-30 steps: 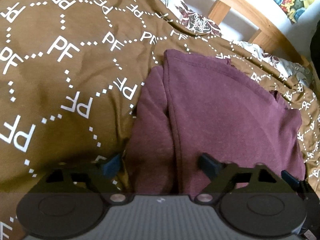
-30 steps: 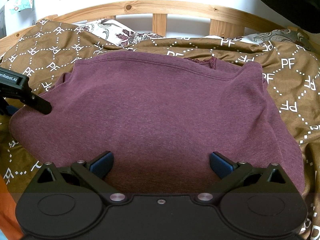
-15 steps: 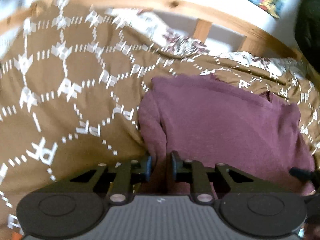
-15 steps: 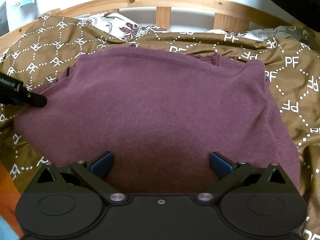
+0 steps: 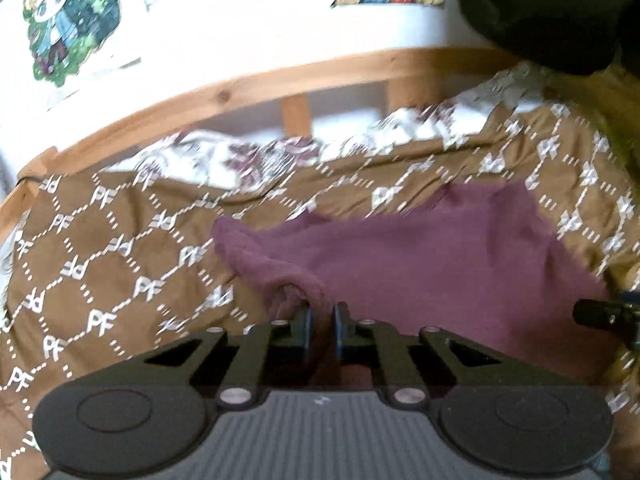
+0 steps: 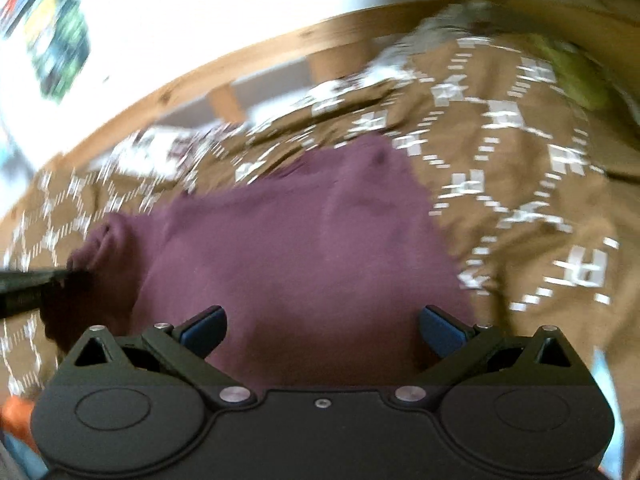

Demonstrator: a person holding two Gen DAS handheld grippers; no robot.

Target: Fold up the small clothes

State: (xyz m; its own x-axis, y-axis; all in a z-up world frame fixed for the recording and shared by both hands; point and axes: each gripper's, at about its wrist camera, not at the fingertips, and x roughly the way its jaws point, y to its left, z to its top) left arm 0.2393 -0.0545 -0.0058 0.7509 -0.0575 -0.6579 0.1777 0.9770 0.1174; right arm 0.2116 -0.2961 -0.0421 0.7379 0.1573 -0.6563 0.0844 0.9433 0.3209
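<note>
A maroon sweatshirt (image 5: 420,256) lies folded on a brown bedspread. My left gripper (image 5: 320,320) is shut on the sweatshirt's near left edge, and the cloth bunches up in a lifted fold over the jaws. In the right wrist view the sweatshirt (image 6: 300,248) fills the middle. My right gripper (image 6: 322,328) is open and empty, with its blue-padded fingers spread over the sweatshirt's near edge. The left gripper's finger shows at the left edge of the right wrist view (image 6: 36,284), on the cloth's left corner. The right gripper's tip shows at the right of the left wrist view (image 5: 600,314).
The brown bedspread (image 5: 100,264) with a white "PF" pattern covers the bed. A floral pillow (image 5: 248,160) lies at the back. A wooden headboard rail (image 5: 240,88) runs behind it, with posters on the white wall. A dark object (image 5: 540,8) hangs at top right.
My left gripper closed on the sweatshirt's left edge and has lifted it, tilting upward. The right gripper stayed open and has swung, blurring its view.
</note>
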